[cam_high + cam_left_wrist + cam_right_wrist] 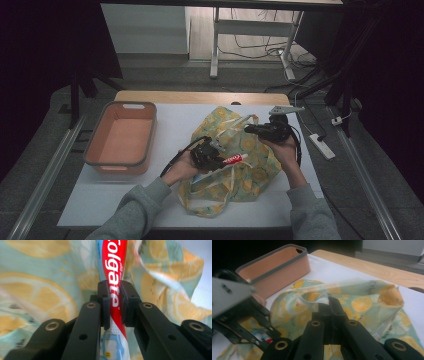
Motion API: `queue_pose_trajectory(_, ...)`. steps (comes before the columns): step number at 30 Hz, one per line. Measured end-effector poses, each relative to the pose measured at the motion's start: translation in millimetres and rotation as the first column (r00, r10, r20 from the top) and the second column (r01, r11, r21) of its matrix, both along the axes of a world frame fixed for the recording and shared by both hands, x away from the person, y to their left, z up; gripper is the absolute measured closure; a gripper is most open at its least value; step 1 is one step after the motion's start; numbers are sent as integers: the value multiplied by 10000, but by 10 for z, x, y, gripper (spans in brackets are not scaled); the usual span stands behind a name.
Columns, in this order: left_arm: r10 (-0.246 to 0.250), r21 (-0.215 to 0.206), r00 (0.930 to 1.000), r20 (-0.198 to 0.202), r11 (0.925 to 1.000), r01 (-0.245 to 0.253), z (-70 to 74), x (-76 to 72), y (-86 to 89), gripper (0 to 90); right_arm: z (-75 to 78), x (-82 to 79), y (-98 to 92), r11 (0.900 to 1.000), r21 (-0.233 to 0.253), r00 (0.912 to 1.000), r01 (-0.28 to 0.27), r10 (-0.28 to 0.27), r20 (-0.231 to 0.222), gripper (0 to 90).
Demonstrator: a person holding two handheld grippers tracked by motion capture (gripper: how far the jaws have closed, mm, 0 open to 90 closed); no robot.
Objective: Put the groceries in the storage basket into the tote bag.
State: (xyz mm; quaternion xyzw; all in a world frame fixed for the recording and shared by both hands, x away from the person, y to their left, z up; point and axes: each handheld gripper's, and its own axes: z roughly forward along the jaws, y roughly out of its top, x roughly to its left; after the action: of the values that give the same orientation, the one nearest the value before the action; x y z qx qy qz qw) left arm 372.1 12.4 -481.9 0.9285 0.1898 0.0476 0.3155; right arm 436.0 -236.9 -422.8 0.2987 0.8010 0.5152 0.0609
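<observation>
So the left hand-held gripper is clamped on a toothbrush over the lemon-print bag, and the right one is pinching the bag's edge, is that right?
Not quite. The left hand-held gripper is clamped on a red toothpaste tube, not a toothbrush; the left gripper view shows it. The rest holds: it is over the lemon-print bag, and the right hand-held gripper pinches the bag's edge.

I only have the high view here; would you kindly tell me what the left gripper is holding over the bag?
Observer: The left gripper is shut on a red Colgate toothpaste tube, clamped across its middle.
Operator: Thank you. And is the right gripper gripping the bag?
Observer: Yes, the right gripper is closed on the rim of the lemon-print bag, lifting that edge.
Operator: Is anything in the orange bin?
Observer: The orange bin looks empty from above; the right gripper view shows a handle cutout in its end wall.
</observation>
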Motion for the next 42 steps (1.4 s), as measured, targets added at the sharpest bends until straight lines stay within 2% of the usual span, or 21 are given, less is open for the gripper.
queue_pose_trajectory(4,-130,214,9998,123,9997,127,-30,-10,-99,790,10,-22,63,9997,37,9997,-253,254,-68,894)
queue_pose_trajectory(7,-204,464,9987,457,9988,183,-25,-19,-203,794,13,-40,119,9989,67,9988,-475,475,-134,894)
queue_pose_trajectory(10,-214,529,9972,723,9984,176,-14,-8,-285,800,13,-65,197,9972,-93,9971,-748,747,-154,894)
queue_pose_trajectory(14,343,28,9946,976,9994,-347,-31,46,-312,814,29,-102,259,9955,-340,9961,-887,885,-66,894)
queue_pose_trajectory(16,484,-316,9927,1106,9985,-452,-2,52,-279,801,26,-108,267,9951,-428,9960,-888,887,-46,894)
queue_pose_trajectory(18,555,-322,9904,1267,9981,-518,49,42,-227,690,19,-99,254,9953,-391,9961,-886,883,-89,894)
queue_pose_trajectory(20,451,-425,9914,1227,9983,-402,106,28,-146,622,7,-89,241,9955,-544,9970,-778,775,-70,893)
queue_pose_trajectory(22,548,-392,9884,1415,9980,-497,170,-2,-53,572,-16,-75,228,9960,-600,9977,-668,661,-129,893)
queue_pose_trajectory(25,793,-605,9843,1577,9957,-705,285,-52,122,503,-46,-55,211,9957,-756,9986,-531,523,-125,892)
queue_pose_trajectory(27,1109,-850,9800,1650,9916,-979,366,-74,251,469,-65,-51,214,9946,-936,9989,-453,443,-129,892)
queue_pose_trajectory(31,1733,-1536,9738,1471,9766,-1506,494,-110,537,407,-101,-55,230,9921,-1172,9989,-455,440,-155,892)
queue_pose_trajectory(34,2132,-1655,9708,1095,9670,-1937,502,-112,720,365,-112,-60,233,9912,-1239,9989,-456,441,-153,891)
queue_pose_trajectory(39,2413,-1478,9694,457,9613,-2324,420,-45,856,340,-145,-56,244,9905,-1313,9989,-419,390,-245,892)
queue_pose_trajectory(42,2364,-1372,9714,246,9633,-2309,378,-12,844,323,-154,-63,252,9895,-1380,9989,-418,386,-258,892)
